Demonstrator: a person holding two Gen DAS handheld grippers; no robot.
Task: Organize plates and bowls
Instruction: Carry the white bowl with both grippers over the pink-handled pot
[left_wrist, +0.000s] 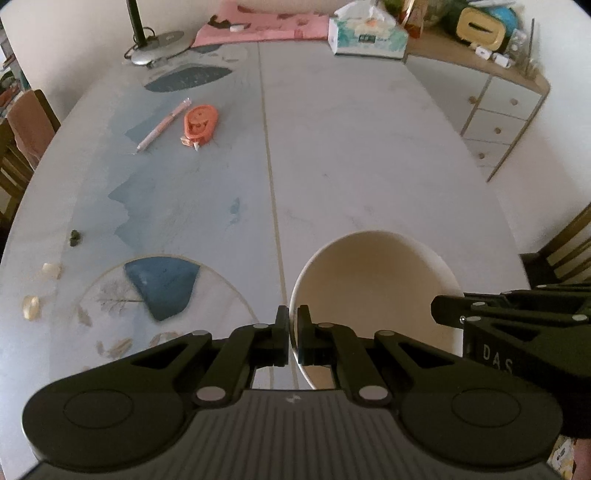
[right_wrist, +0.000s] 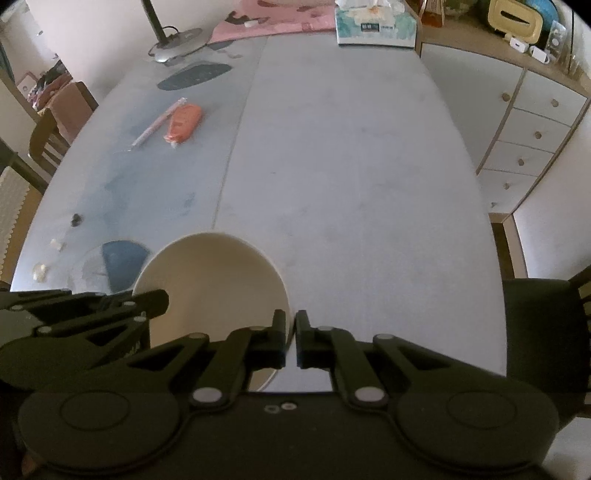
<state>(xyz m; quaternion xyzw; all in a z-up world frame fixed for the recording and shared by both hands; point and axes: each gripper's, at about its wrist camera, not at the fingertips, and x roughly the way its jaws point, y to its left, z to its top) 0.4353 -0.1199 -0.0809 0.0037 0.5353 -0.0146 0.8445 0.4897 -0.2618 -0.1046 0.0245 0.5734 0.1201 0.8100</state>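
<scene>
Spanning both views, the table (left_wrist: 369, 147) serves as the reference surface. A plate (left_wrist: 159, 295) with a blue patch lies on the table, left of the bowl (left_wrist: 373, 280) and just beside it in the right wrist view. The bowl, cream and round, sits upright over the table's near half, to the right of the centre seam. Whether its base touches the table cannot be told; it appears raised.

Both tongs grasp the bowl by its rim, on opposite sides. The left gripper (left_wrist: 292, 317) is clenched on the left rim, one finger inside the wall and one outside. The right gripper (right_wrist: 290, 321) is clenched on the right rim in the same manner. Being round, the bowl has no long axis; the line between the two grips runs left to right across it.

Judgement: the plate lies nearer the left hand, so any transfer onto it runs leftward.

Smaller items, a pen (left_wrist: 162, 123) and an orange tape dispenser (left_wrist: 199, 123), lie well beyond the bowl.
</scene>
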